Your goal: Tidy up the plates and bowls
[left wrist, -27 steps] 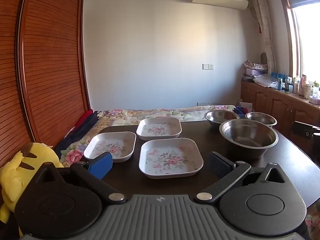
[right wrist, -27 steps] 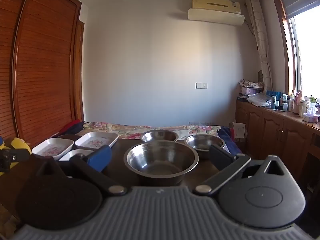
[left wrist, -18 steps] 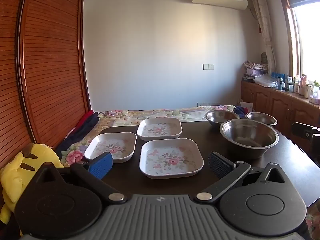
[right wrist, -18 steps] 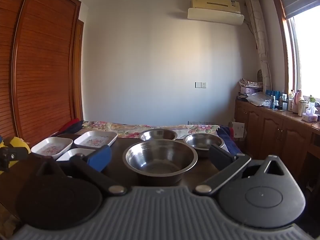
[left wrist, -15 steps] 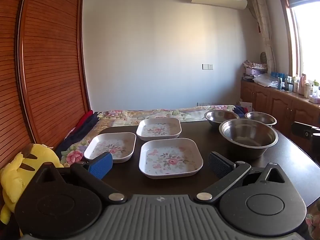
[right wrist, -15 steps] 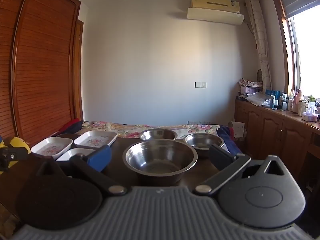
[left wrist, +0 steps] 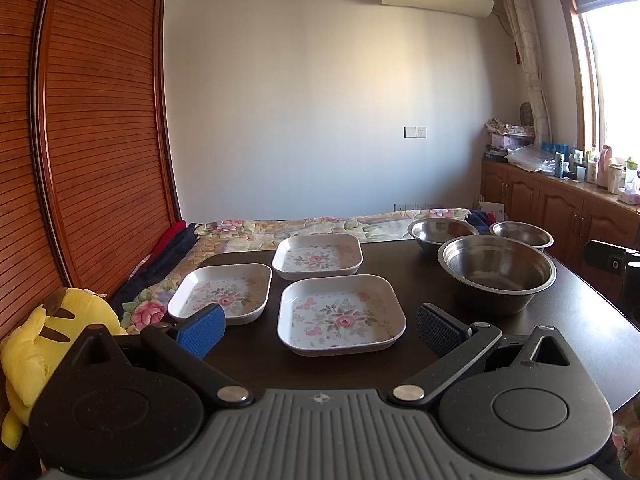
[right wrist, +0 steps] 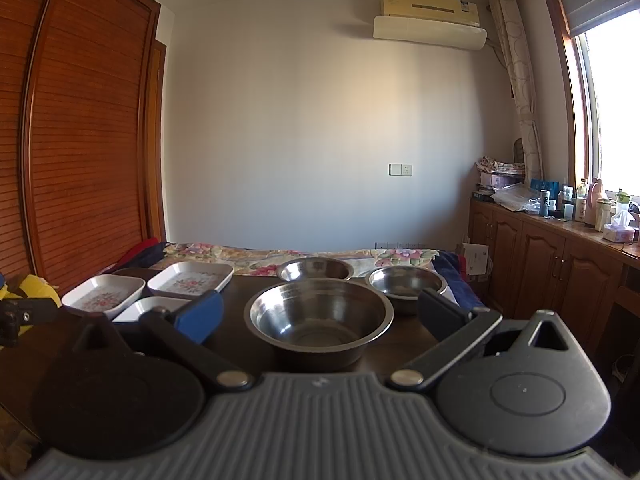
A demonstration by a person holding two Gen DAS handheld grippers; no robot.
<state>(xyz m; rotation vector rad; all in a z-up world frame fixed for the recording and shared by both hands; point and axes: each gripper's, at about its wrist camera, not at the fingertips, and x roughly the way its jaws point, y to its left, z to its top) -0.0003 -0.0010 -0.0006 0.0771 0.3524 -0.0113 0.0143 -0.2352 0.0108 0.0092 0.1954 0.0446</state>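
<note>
Three floral square plates sit on the dark tabletop (left wrist: pixel 256 364): the near plate (left wrist: pixel 341 316), the left plate (left wrist: pixel 222 293) just beside it, and the far plate (left wrist: pixel 318 256) behind them. To their right stand three steel bowls, the big bowl (left wrist: pixel 496 272) nearest, with a middle bowl (left wrist: pixel 442 231) and a small bowl (left wrist: pixel 521 233) behind it. The left hand-held gripper (left wrist: pixel 320 326) hovers before the near plate, fingers spread wide and grasping nothing. The right hand-held gripper (right wrist: pixel 320 312) faces the big bowl, likewise released, its pads either side of the bowl.
</note>
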